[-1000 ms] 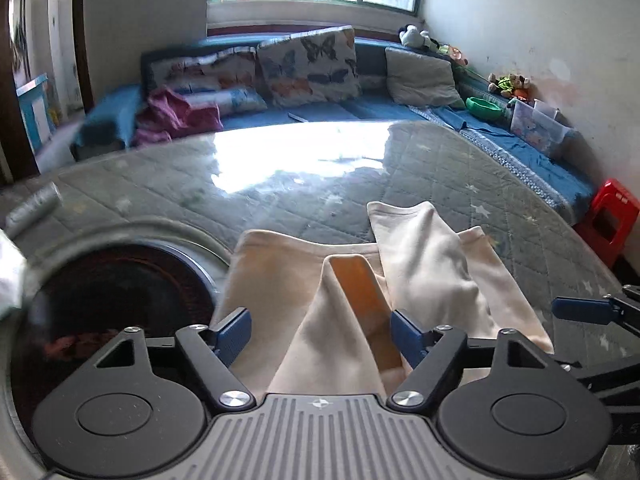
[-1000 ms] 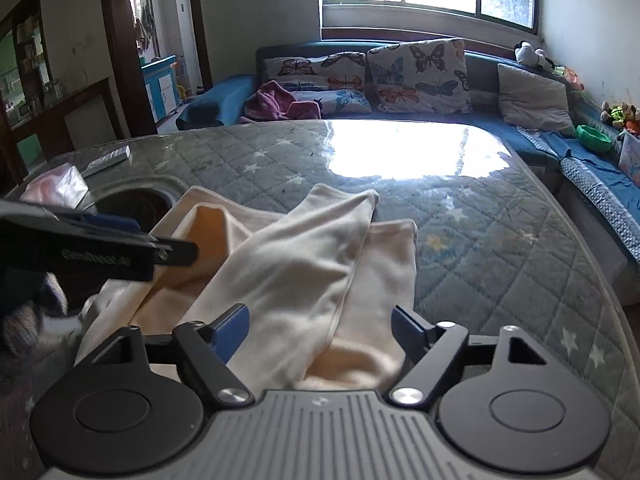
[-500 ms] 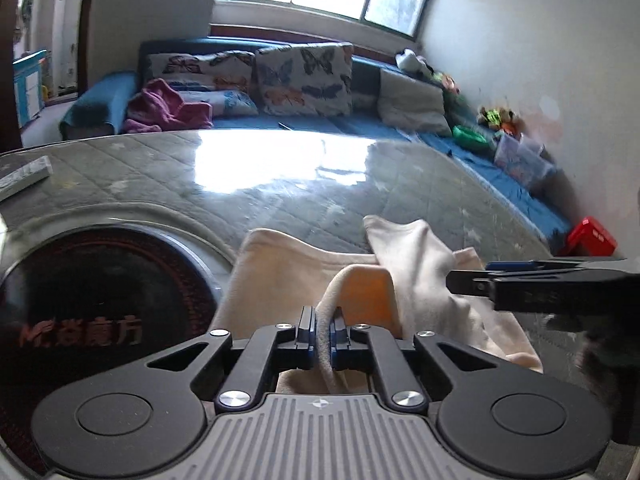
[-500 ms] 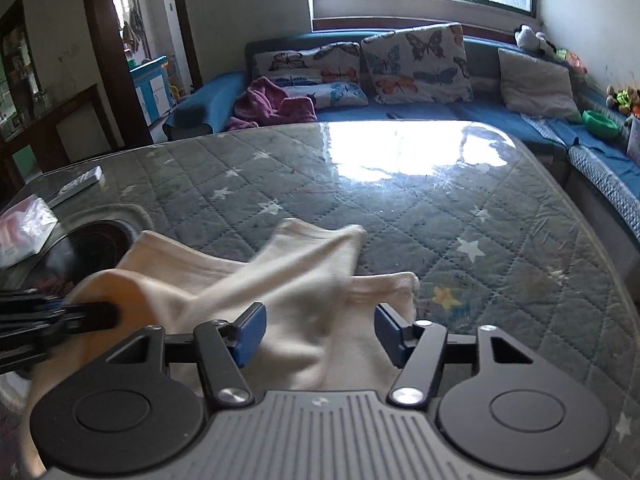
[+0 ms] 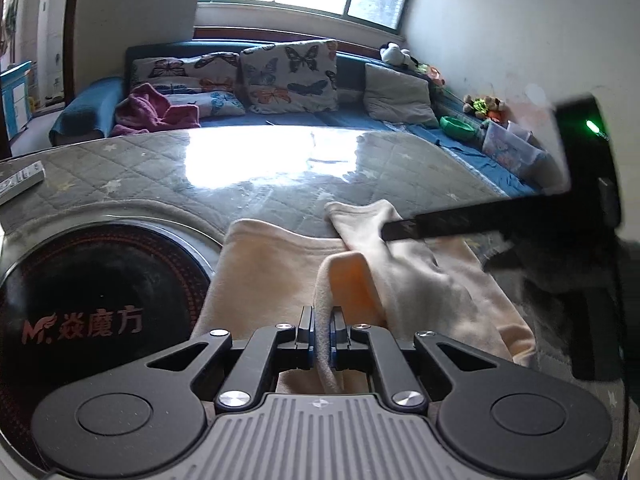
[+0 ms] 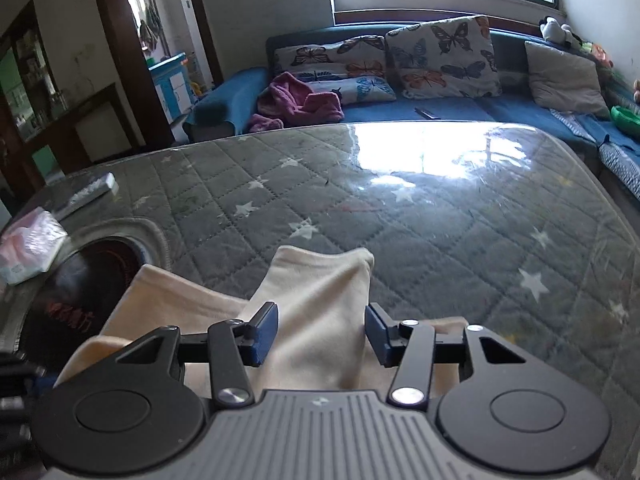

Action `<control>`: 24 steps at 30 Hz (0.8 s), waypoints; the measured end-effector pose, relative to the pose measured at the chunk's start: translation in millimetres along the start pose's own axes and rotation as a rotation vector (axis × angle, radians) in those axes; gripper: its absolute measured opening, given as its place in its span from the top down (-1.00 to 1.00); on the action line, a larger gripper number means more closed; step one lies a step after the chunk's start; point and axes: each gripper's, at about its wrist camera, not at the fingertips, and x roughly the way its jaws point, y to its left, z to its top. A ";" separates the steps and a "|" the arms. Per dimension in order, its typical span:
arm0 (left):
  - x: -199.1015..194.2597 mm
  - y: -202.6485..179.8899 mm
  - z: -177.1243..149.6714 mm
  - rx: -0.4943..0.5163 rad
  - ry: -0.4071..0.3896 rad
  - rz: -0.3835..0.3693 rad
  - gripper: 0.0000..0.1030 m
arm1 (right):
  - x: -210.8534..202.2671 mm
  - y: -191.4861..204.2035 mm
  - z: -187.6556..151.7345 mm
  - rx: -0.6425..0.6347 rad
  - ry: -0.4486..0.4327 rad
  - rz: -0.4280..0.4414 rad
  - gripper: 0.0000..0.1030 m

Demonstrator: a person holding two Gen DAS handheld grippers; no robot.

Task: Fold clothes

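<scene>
- Cloth fills the left wrist view: a cream garment (image 5: 272, 276) lies on the quilted, star-printed worktop (image 5: 168, 172), straight ahead of the left gripper (image 5: 322, 338).
- Both left fingers (image 5: 306, 330) are pressed together on a raised fold of the garment, which stands up between them and runs back under the gripper body.
- Left of these fingers sits a round black cooktop (image 5: 96, 300) with red lettering, set into the worktop.
- Ahead and to the right, the right gripper (image 5: 404, 231) reaches over the garment's far flap.
- From the right wrist view, the right gripper (image 6: 322, 332) has its fingers (image 6: 264, 332) set wide apart, with a flap of the garment (image 6: 320, 300) lying between and beyond them; they do not pinch it.
- Far left of those fingers lie a tissue pack (image 6: 28, 246) and a remote (image 6: 90, 192); a blue sofa (image 6: 460, 108) lies beyond the worktop.
</scene>
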 end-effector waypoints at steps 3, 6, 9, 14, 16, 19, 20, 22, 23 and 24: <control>3.0 -0.7 0.6 0.010 0.005 0.005 0.83 | 6.1 5.5 8.2 -0.009 -0.006 0.002 0.04; 5.8 -0.8 1.5 0.019 0.010 0.010 0.78 | 9.5 16.4 13.7 -0.051 -0.003 0.030 0.04; 8.5 -1.0 2.4 0.028 0.015 0.016 0.66 | 17.0 29.2 17.0 -0.101 0.022 0.060 0.06; 10.8 -3.6 5.2 0.054 0.010 0.019 0.18 | 35.2 43.7 16.7 -0.151 0.072 0.067 0.25; 13.4 -4.4 7.2 0.065 0.010 0.015 0.11 | 37.2 47.0 16.7 -0.166 0.072 0.059 0.33; 20.2 -2.8 10.8 0.066 0.016 0.012 0.14 | 37.4 46.8 16.2 -0.186 0.070 0.038 0.65; 23.0 -2.4 11.6 0.063 0.020 0.006 0.15 | 37.7 45.5 15.9 -0.194 0.070 0.028 0.69; 28.7 -1.8 12.7 0.059 0.029 -0.007 0.29 | 37.1 42.3 15.3 -0.200 0.070 0.021 0.82; 31.8 -1.8 12.7 0.058 0.035 -0.015 0.42 | 35.9 40.7 15.0 -0.200 0.068 0.019 0.86; 34.5 -1.3 12.6 0.055 0.041 -0.015 0.63 | 34.4 39.3 14.4 -0.198 0.062 0.016 0.91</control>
